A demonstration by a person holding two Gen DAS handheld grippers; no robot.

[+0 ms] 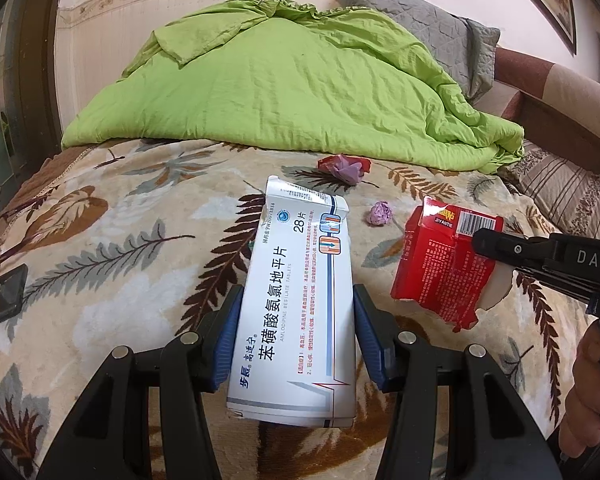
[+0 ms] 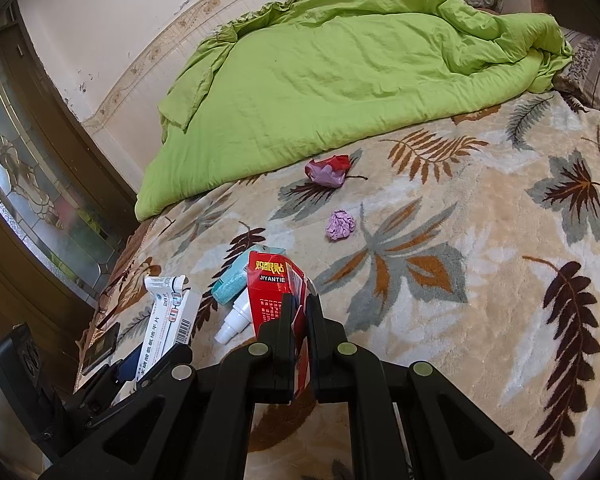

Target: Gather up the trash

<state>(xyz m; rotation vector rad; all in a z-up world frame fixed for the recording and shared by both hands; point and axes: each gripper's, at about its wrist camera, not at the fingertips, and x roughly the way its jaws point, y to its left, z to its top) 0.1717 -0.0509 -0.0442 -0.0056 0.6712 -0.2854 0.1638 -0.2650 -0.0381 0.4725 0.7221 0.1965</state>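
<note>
Left hand-held gripper (image 1: 296, 344), blue pads clamped on white carton (image 1: 296, 304), printed "28片" and "AMLODIPINE BESILATE TABLETS", top flap torn open, held above the bed. Right hand-held gripper (image 2: 299, 308), black fingers pinched shut on torn red box (image 2: 276, 292), lettered "JIYANTIE", barcode on one side, ragged cardboard edge. Beside the red box on the bed: teal pack (image 2: 236, 280) and small white bottle (image 2: 234, 320). Farther up: crumpled lilac paper ball (image 2: 341, 225), red-and-lilac wrapper wad (image 2: 328, 170). Underneath: plush leaf-patterned blanket (image 2: 480, 280); beyond, wrinkled lime-green quilt (image 2: 340, 60).
</note>
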